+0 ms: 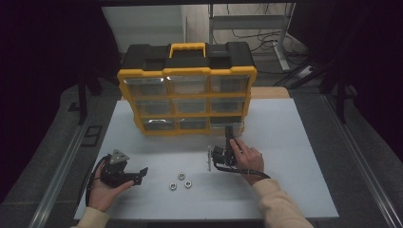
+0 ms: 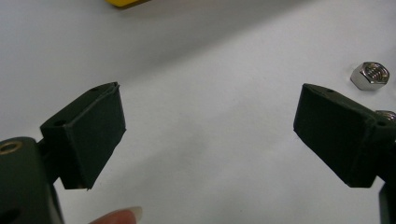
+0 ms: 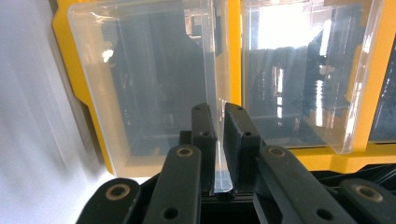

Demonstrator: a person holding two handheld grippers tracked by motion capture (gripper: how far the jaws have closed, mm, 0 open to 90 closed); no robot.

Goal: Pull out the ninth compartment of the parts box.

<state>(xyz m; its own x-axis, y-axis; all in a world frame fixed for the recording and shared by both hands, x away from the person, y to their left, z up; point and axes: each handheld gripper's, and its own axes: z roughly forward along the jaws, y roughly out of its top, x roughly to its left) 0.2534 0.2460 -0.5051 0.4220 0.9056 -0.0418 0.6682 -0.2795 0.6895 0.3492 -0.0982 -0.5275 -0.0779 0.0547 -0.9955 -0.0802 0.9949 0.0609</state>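
A person sits at a white table (image 1: pixel 285 142) with a two-jaw gripper in each hand, facing a yellow and black organiser case (image 1: pixel 187 95) that stands upright with nine clear drawers. The right gripper (image 1: pixel 230 135) is at the bottom right drawer (image 3: pixel 149 84), and its jaws are pressed together on the thin clear front lip of that drawer, pinching the plastic edge between the two black pads. The drawer looks only slightly out of its slot, if at all. The left gripper (image 1: pixel 140 175) rests low near the left front of the table, its jaws spread wide with nothing between them. Three steel nuts (image 1: pixel 180 181) lie loose on the table between the two hands, and a thin metal bolt (image 1: pixel 208 157) lies just beside the right hand. To do this step well, the pull should probably run straight back along the drawer's own track, level and slow, since the lip is thin and slippery and a twist could let it slide out of the pads or jam the drawer. The case may tip forward, so steadying it could help. No brand, label or writing can be read anywhere.
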